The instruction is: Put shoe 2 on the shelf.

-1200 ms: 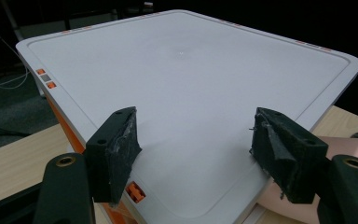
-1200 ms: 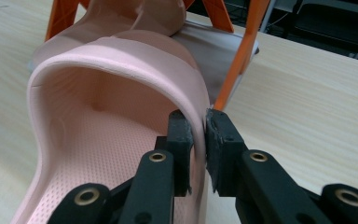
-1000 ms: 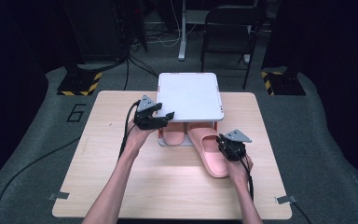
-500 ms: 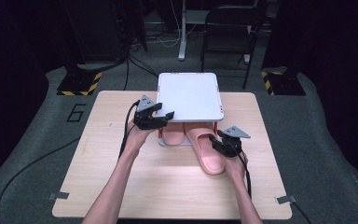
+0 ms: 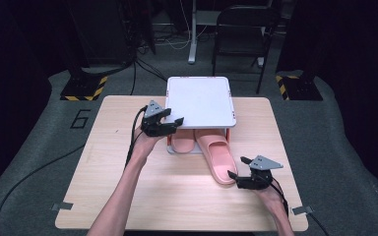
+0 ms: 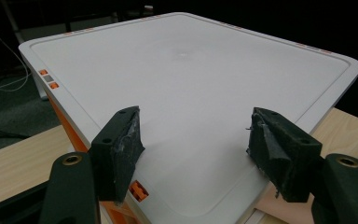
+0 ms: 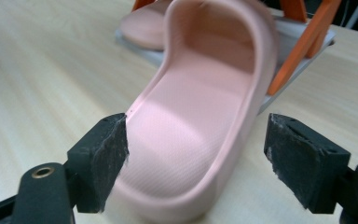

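Observation:
A white two-level rack (image 5: 199, 101) with orange legs stands at the table's far middle. One pink slipper (image 5: 181, 141) lies on the lower level under the top shelf. A second pink slipper (image 5: 220, 162) has its toe under the shelf and its heel out on the table. My right gripper (image 5: 237, 166) sits just behind that heel, and its jaws have just been opening. In the right gripper view the heel (image 7: 191, 135) lies between the open right gripper (image 7: 196, 144), pads clear of it. My left gripper (image 5: 176, 123) hovers open at the shelf's front left edge, above the white top (image 6: 191, 79).
The wooden table (image 5: 128, 196) has bare room at the front and left. A black chair (image 5: 241, 29) and cables lie behind it on the grey floor. Tape marks sit at the front corners (image 5: 61, 206).
The right gripper has opened off the slipper's heel and drawn back toward the front right. The slipper stays with its toe under the shelf. The left gripper has kept still.

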`<move>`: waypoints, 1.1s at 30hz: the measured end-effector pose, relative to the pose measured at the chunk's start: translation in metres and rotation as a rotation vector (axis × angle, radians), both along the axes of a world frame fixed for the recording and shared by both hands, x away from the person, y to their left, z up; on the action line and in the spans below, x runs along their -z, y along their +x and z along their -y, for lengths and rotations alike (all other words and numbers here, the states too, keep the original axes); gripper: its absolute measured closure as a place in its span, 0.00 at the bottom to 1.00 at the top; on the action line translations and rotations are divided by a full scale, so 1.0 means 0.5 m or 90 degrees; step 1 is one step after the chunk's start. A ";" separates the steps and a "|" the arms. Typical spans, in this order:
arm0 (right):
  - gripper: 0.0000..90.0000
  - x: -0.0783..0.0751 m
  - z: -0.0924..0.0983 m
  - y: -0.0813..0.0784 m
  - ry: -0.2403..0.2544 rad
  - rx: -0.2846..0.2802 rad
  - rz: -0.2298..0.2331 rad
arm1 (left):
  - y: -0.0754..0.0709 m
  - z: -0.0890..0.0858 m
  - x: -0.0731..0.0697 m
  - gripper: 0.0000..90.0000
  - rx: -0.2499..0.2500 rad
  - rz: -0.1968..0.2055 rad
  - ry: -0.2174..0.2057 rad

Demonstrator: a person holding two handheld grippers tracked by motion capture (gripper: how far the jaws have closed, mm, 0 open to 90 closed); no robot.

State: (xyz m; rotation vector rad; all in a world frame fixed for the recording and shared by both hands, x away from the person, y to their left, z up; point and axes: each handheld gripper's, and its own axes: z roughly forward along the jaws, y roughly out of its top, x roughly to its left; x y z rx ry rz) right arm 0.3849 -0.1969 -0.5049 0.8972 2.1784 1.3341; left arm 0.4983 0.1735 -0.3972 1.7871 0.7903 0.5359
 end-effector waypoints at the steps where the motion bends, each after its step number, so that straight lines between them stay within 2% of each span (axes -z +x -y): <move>1: 0.22 0.005 0.001 -0.007 -0.005 -0.008 -0.002 | 0.000 0.000 0.000 0.38 0.000 0.000 0.001; 5: 0.20 0.026 -0.002 -0.024 -0.020 -0.031 -0.017 | 0.000 0.000 0.000 0.38 -0.002 0.002 0.000; 7: 0.20 0.033 -0.007 -0.026 -0.046 -0.040 -0.026 | 0.000 0.000 0.000 0.38 -0.003 0.003 -0.003; 11: 0.21 0.039 -0.019 -0.019 -0.086 -0.038 -0.021 | 0.000 0.000 -0.003 0.38 -0.001 -0.001 0.010; 12: 0.20 0.039 -0.021 -0.014 -0.095 -0.038 -0.008 | 0.000 0.002 -0.003 0.38 -0.008 0.001 0.006; 13: 0.20 0.038 -0.025 -0.010 -0.091 -0.026 -0.015 | 0.000 0.002 -0.003 0.38 -0.008 0.000 0.005; 15: 0.21 0.035 -0.028 -0.001 -0.093 -0.027 -0.006 | 0.001 0.001 -0.003 0.38 -0.007 0.000 0.003; 16: 0.21 0.033 -0.031 0.006 -0.097 -0.022 0.007 | 0.001 0.001 -0.003 0.38 -0.005 -0.001 0.001; 18: 0.22 0.028 -0.039 0.012 -0.094 -0.012 0.009 | 0.001 0.000 -0.003 0.38 -0.005 -0.004 0.000; 20: 0.22 0.022 -0.048 0.025 -0.082 -0.005 0.024 | 0.001 0.000 -0.003 0.38 -0.003 -0.004 -0.003; 21: 0.22 0.017 -0.052 0.031 -0.080 -0.007 0.016 | 0.001 -0.001 -0.003 0.38 -0.001 -0.007 -0.001; 23: 0.23 0.013 -0.064 0.041 -0.080 -0.011 0.025 | 0.001 -0.001 -0.003 0.38 0.000 -0.007 -0.001; 24: 0.24 0.010 -0.074 0.046 -0.094 -0.003 0.026 | 0.001 -0.001 -0.003 0.38 0.000 -0.007 -0.001; 25: 0.25 0.010 -0.082 0.051 -0.095 0.003 0.035 | 0.001 -0.001 -0.003 0.38 0.001 -0.007 -0.001; 28: 0.26 0.009 -0.101 0.065 -0.094 0.016 0.031 | 0.002 -0.001 -0.002 0.38 -0.001 -0.005 -0.005; 29: 0.26 0.010 -0.105 0.070 -0.089 0.019 0.038 | 0.002 -0.001 -0.002 0.38 -0.001 -0.005 -0.006; 33: 0.27 0.001 -0.106 0.066 -0.082 0.027 0.044 | 0.002 -0.001 -0.002 0.38 0.000 -0.006 -0.008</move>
